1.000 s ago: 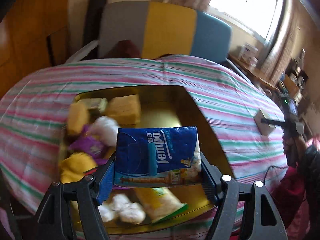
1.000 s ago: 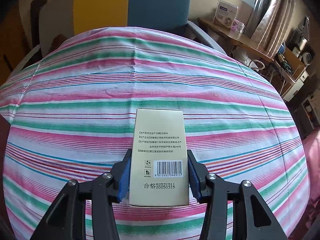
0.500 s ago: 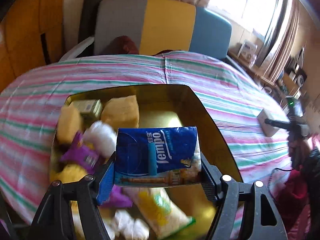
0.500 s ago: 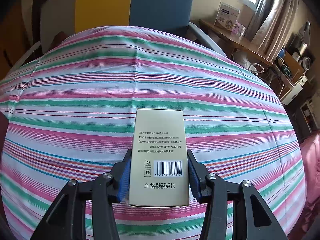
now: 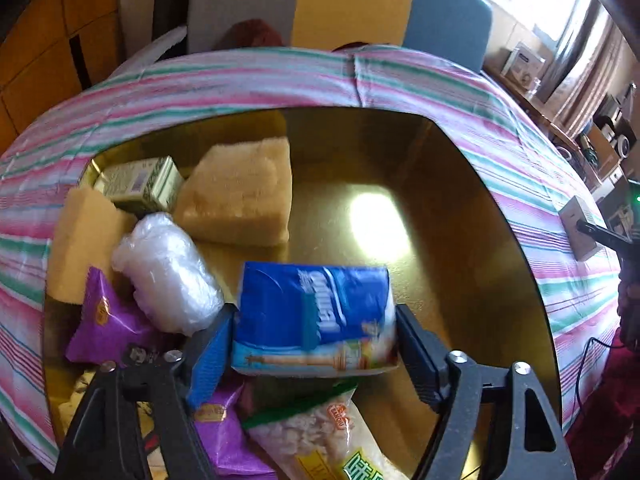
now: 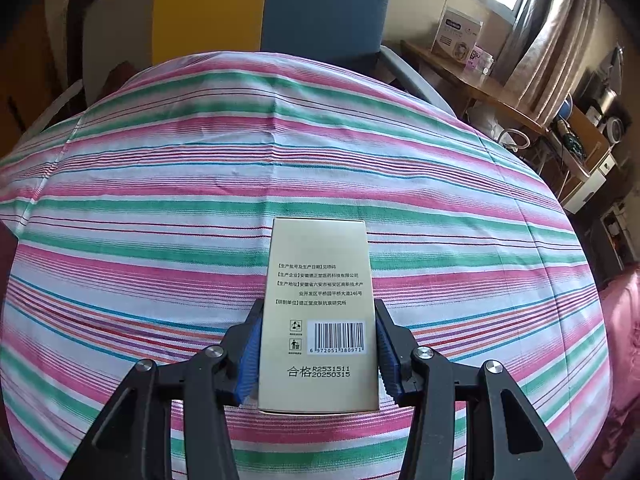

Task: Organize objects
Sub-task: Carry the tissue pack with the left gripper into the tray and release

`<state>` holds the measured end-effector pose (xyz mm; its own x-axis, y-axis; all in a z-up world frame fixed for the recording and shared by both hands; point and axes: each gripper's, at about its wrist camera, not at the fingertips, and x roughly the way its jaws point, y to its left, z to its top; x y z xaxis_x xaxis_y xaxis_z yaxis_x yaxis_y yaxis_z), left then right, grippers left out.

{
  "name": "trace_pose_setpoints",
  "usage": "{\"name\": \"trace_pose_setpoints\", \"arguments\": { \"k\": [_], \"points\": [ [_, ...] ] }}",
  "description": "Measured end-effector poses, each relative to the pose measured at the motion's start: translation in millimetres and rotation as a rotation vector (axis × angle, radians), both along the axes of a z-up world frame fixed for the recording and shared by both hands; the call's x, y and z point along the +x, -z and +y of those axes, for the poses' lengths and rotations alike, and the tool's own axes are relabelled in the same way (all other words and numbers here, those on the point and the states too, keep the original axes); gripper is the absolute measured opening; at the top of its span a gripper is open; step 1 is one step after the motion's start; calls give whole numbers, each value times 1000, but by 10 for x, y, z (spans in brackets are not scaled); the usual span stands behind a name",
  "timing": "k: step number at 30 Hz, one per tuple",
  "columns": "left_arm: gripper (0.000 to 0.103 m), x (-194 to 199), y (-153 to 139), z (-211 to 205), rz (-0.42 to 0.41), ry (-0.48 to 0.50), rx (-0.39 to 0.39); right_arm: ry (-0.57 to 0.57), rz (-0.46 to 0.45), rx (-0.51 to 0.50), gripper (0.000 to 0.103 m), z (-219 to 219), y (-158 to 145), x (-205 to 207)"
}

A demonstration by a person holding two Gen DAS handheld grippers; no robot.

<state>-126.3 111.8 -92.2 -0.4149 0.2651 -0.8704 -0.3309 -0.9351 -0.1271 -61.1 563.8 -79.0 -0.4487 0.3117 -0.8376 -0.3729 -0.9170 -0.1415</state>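
Two grippers, each with one item between its jaws. Left gripper [image 5: 314,354]: jaws opening around the blue tissue pack [image 5: 314,316], which sits low-centre in the left wrist view, over the gold tray [image 5: 460,200]. A sliver of gap shows at the right pad; the pack looks blurred and slightly tilted, so it appears to be slipping free rather than firmly gripped. Judgement: this is the release step, with the pack dropped into the tray.

Tray contents crowd the left half of the frame: two yellow sponges [image 5: 240,196], one at centre and one at left edge; a small green carton [image 5: 140,182] at upper left between them; a clear plastic bundle [image 5: 168,272] below the carton; a purple snack bag [image 5: 104,328] at lower left; and a green-and-white snack bag [image 5: 320,436] at bottom, under the pack. The right half of the tray is bare, with a bright glare spot. The pack is placed at the boundary of the pile and the bare half, probably to keep the free floor for what follows.

Right gripper [image 6: 318,354]: fingers clenched on a beige box [image 6: 320,312], with pads pressed to both long sides near its barcode end. The box is lower-centre in the right wrist view, long axis pointing away, over the striped cloth [image 6: 160,200]. Whether it rests on the cloth or is held just above, I cannot tell. The grip low on the box leaves its far end free for setting down. It is likely waiting its turn for the tray.

Risk: the pack may land on the snack bag and tip.
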Motion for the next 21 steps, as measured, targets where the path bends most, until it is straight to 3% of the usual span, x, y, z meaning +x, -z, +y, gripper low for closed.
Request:
{"name": "trace_pose_setpoints", "arguments": {
  "k": [8,14,21],
  "points": [
    [81,240,-249,-109,80,-20,6,0,0,1,50,3,-5,1],
    [81,492,-474,-207,163,-33,-48,1,-3,7,50,6,1,6],
    [81,678,-633,-314,216,-44,-49,4,-21,10,50,0,6,-2]
  ]
}}
